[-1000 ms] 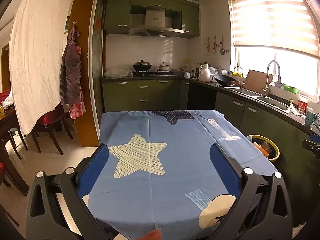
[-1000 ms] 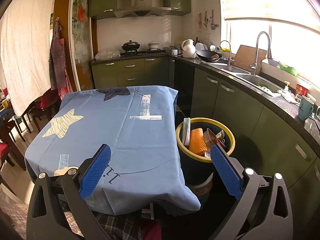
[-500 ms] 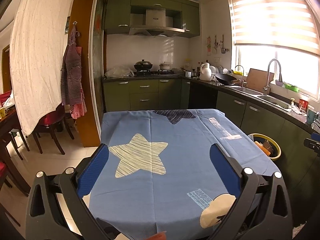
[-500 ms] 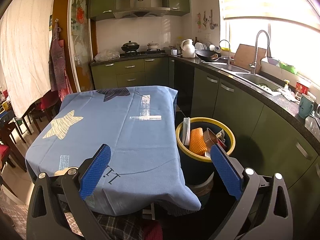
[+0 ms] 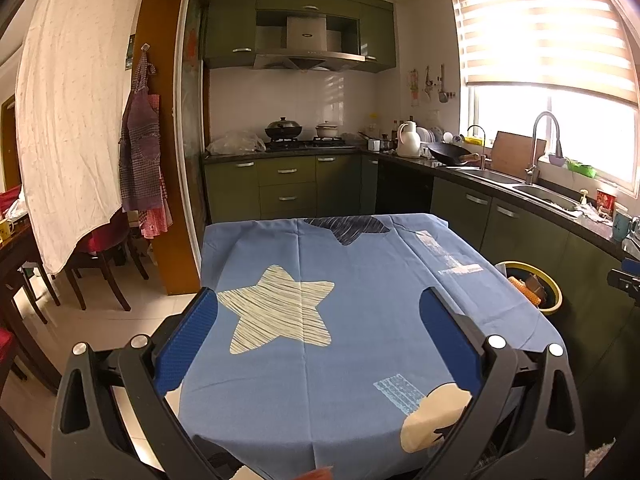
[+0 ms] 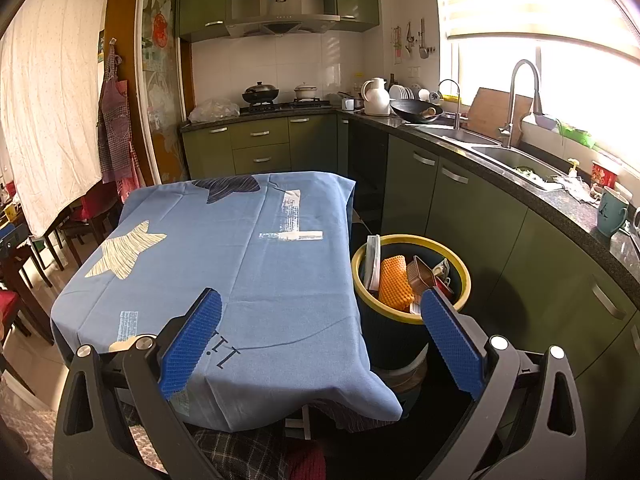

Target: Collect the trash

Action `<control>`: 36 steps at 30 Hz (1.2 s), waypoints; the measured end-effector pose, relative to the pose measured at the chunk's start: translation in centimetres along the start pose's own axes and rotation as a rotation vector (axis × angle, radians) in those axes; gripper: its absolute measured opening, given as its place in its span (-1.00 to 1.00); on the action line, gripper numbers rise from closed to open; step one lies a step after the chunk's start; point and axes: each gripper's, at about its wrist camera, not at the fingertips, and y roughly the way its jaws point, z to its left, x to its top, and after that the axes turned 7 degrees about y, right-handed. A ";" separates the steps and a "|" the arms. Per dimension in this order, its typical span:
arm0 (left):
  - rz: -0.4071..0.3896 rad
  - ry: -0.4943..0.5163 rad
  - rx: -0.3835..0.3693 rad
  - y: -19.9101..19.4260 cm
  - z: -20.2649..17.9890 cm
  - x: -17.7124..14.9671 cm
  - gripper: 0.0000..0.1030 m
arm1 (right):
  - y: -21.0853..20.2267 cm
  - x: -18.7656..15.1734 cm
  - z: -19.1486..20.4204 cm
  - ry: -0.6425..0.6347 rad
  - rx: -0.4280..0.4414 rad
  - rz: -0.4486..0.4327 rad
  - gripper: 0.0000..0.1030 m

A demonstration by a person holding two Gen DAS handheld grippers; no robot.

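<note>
Left wrist view. Left gripper (image 5: 318,312): jaws spread wide, nothing between the blue pads (image 5: 188,340); it hangs over the near end of the table (image 5: 360,320), presumably idle because nothing there needs picking up. Table: covered by a blue cloth with a pale star (image 5: 280,312) and a dark star (image 5: 346,228); no loose trash is visible on it. Bin (image 5: 534,288): yellow-rimmed, on the floor just beside the table's right edge, partly hidden by the cloth; placed within easy reach for dropping items. A small part of the other tool (image 5: 626,278) shows at the right edge.

Right wrist view. Right gripper (image 6: 320,304): jaws equally wide apart, gripping nothing; it points toward the table corner and the bin, a sensible stance after or between drops, by my reading. Bin (image 6: 360,256): stands between the table and the green cabinets (image 6: 480,216). Trash: an orange textured piece (image 6: 394,282), a brown box (image 6: 422,276) and a white flat item (image 6: 374,258) leaning on the rim, all inside the bin. Judgement: collection looks finished or nearly so.

Background: sink (image 6: 516,160), faucet (image 6: 524,96), mug (image 6: 610,210) on the counter.
</note>
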 end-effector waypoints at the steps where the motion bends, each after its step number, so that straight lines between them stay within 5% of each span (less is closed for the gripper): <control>1: 0.000 0.003 0.002 0.0 0.0 0.0 0.87 | 0.0 0.0 0.0 0.000 0.000 0.000 0.91; 36: 0.022 0.024 -0.020 0.7 -0.5 -0.3 0.87 | 0.3 -0.1 0.3 0.001 -0.006 0.007 0.91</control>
